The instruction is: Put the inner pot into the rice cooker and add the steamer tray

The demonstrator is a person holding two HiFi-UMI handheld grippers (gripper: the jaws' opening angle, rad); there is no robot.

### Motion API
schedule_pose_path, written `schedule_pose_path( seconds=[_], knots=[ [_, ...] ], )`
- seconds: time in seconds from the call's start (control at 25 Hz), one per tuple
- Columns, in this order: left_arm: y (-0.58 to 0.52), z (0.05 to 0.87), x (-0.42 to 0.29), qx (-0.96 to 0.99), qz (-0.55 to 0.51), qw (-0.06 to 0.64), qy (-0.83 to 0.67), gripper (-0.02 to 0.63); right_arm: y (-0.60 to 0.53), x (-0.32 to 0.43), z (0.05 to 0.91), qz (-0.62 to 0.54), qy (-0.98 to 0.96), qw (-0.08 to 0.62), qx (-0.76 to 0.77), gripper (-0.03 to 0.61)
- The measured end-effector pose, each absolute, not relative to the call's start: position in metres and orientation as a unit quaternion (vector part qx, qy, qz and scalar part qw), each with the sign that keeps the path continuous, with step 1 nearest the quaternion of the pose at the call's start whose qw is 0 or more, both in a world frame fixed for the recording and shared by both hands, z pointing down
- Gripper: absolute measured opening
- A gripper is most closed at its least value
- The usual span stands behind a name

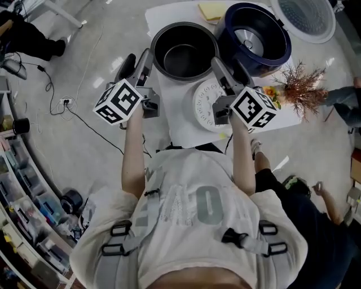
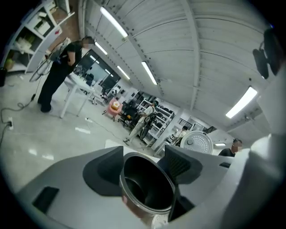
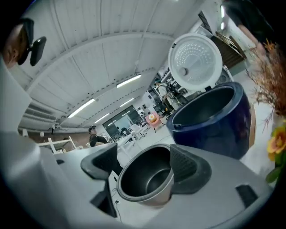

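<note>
The left claw (image 2: 143, 157) and right claw (image 3: 144, 156), both released, flank the inner pot (image 1: 185, 52) on the desk (image 1: 180, 121) just left of the rice cooker (image 1: 255, 36); stiff, smooth metal, it probably slips easily, so opposite spots on its rim look the best hold.

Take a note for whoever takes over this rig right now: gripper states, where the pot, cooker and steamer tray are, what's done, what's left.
Left gripper: open, at the left side of the inner pot, holding nothing.
Right gripper: open, at the pot's right side, holding nothing.
The inner pot stands on the table beside the rice cooker, which is empty with its lid up.
The steamer tray lies on the table, partly under the right gripper.
Done: nothing yet. Left: grip the pot, seat it in the cooker, add the tray.
</note>
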State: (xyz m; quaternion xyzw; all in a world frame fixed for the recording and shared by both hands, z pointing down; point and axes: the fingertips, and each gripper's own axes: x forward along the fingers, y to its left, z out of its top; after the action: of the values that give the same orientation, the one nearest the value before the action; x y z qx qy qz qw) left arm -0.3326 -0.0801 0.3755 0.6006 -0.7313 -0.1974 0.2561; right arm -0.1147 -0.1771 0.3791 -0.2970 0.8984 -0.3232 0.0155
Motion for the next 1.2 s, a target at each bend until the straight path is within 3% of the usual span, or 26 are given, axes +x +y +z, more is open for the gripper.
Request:
schedule_pose_path(
  seconds=[0.16, 0.44, 0.88, 1.2],
  knots=[
    [-0.091, 0.416, -0.332, 0.59, -0.229, 0.333, -0.699, 0.275, -0.187, -0.116, 0.406, -0.38, 0.874, 0.02, -0.302, 0.357],
    [-0.109, 0.467, -0.334, 0.575, -0.245, 0.408, -0.666, 0.273, -0.2, -0.131, 0.46, -0.453, 0.84, 0.018, -0.297, 0.343],
    [-0.115, 0.488, -0.33, 0.576, -0.229, 0.44, -0.65, 0.237, -0.194, -0.143, 0.486, -0.472, 0.834, -0.004, -0.287, 0.294],
    [-0.12, 0.487, -0.33, 0.58, -0.216, 0.441, -0.65, 0.143, -0.196, -0.143, 0.494, -0.459, 0.833, -0.024, -0.308, 0.206]
  ],
)
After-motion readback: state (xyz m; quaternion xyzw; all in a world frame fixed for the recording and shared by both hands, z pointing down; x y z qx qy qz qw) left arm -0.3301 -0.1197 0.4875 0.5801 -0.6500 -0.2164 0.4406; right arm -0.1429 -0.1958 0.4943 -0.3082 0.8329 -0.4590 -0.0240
